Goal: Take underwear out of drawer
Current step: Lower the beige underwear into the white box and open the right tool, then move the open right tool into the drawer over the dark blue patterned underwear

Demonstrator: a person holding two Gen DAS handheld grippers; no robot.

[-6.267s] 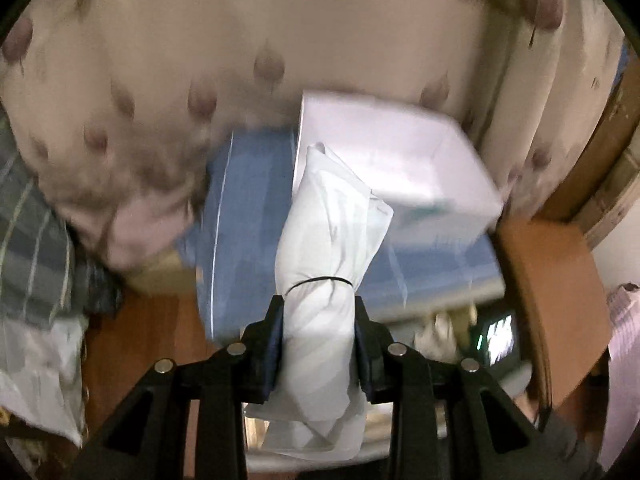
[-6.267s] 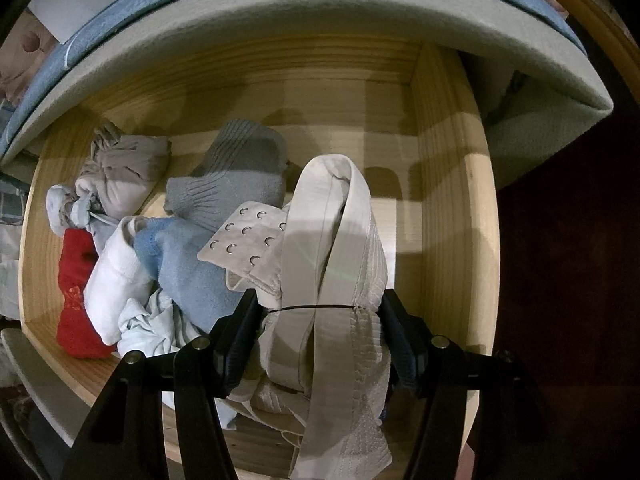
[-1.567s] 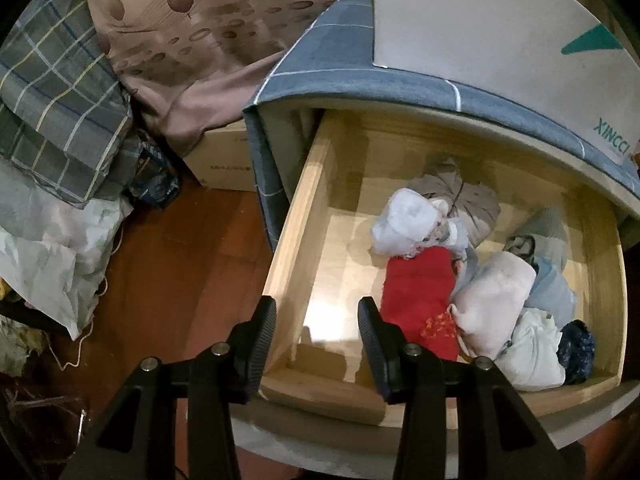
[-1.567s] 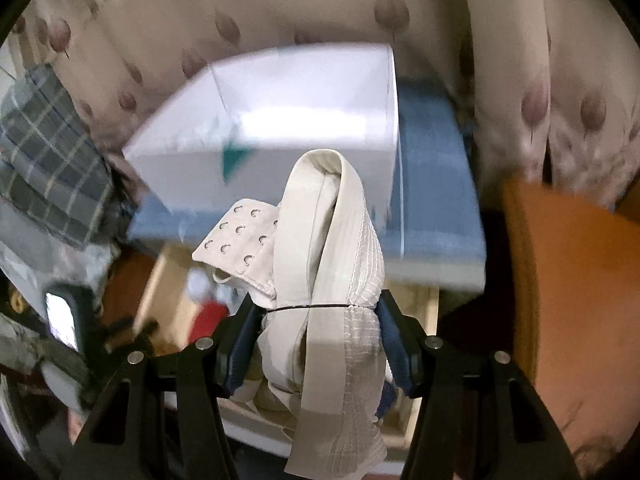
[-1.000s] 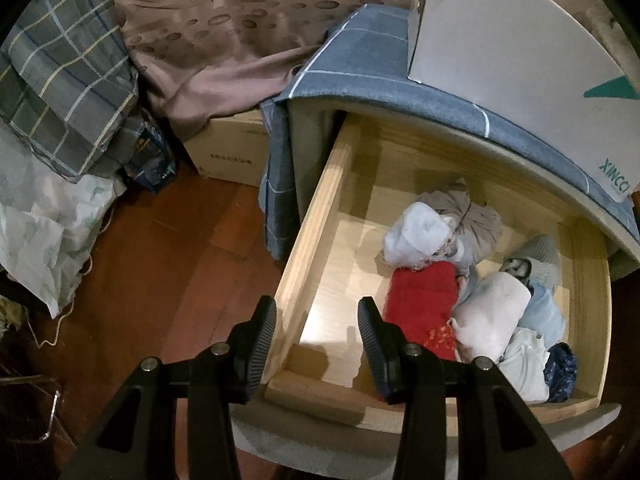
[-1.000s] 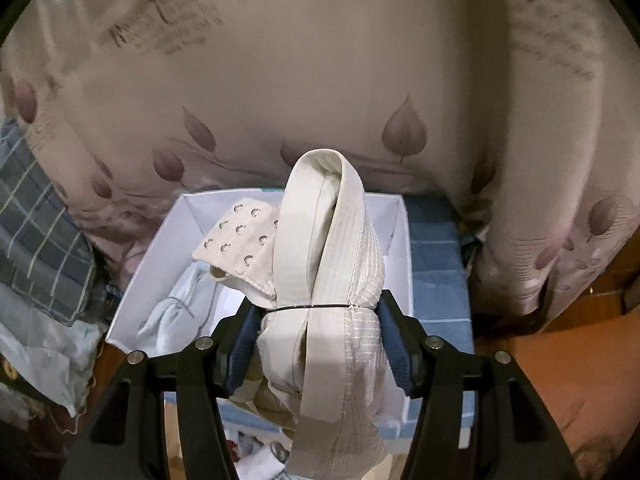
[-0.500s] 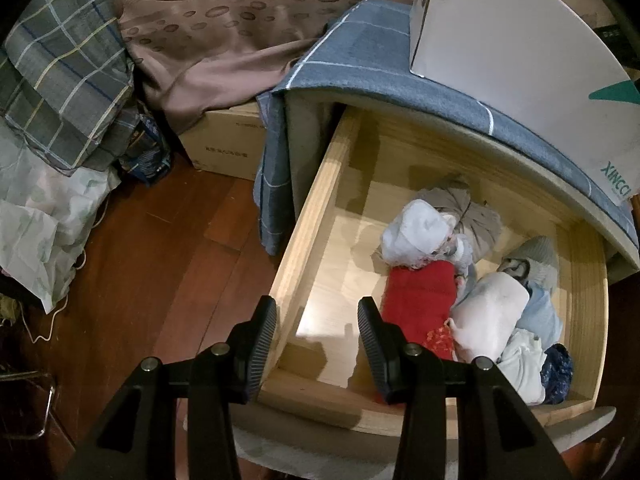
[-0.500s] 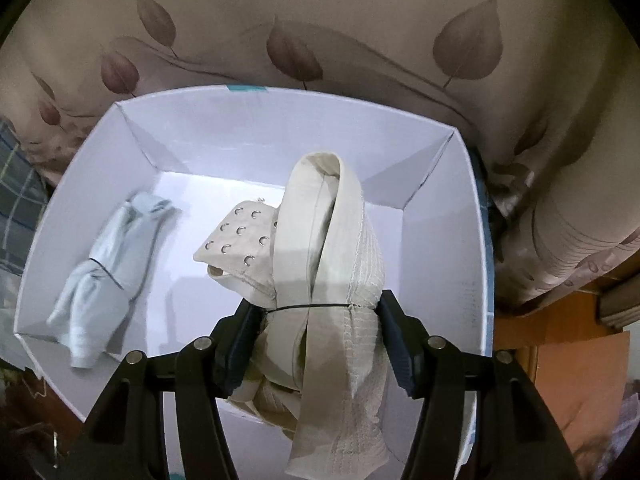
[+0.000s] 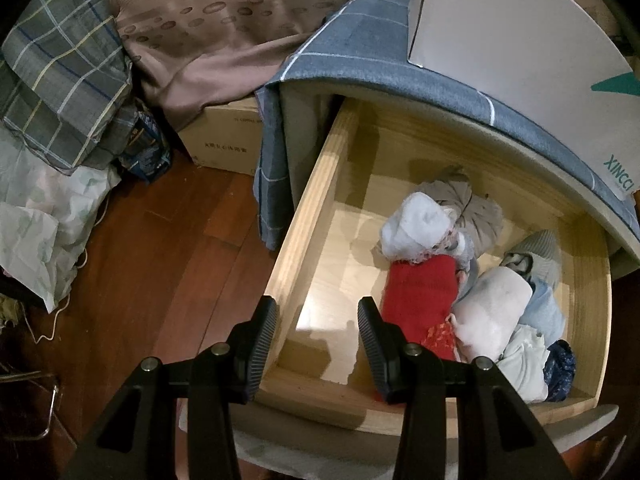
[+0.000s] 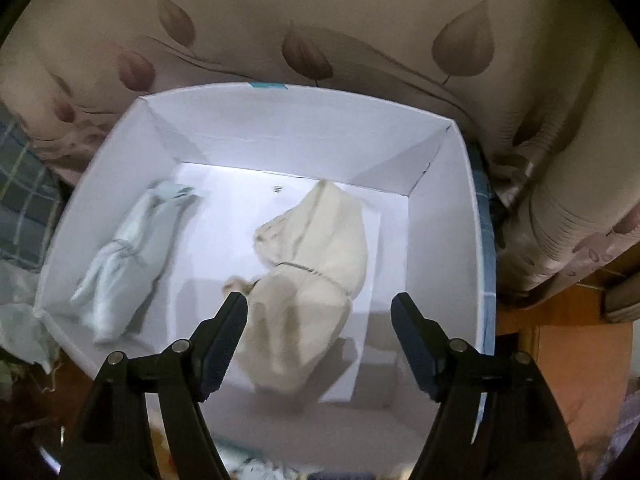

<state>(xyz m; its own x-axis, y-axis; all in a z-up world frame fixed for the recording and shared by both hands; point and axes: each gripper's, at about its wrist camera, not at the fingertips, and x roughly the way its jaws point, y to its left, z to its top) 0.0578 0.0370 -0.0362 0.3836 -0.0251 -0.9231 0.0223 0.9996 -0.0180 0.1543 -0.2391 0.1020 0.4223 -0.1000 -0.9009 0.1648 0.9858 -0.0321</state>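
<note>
Your right gripper point(image 10: 319, 310) is opening over the white box point(image 10: 440, 216), nothing pinched; the cream bundle point(image 10: 316, 264) lies loose on the box floor, beside a pale blue bundle point(image 10: 124, 260). Your left gripper point(image 9: 317, 326) hangs part-open and empty above the drawer point(image 9: 316, 184)'s front-left corner. Red roll point(image 9: 420, 300) and other rolled underwear sit inside.

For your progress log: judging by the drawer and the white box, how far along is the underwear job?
Done: a pale blue bundle and a cream bundle lie in the white box. In hand: right gripper, jaws opening, no longer grips the cream bundle; left gripper is empty over the drawer. Left: the red bundle and several more.
</note>
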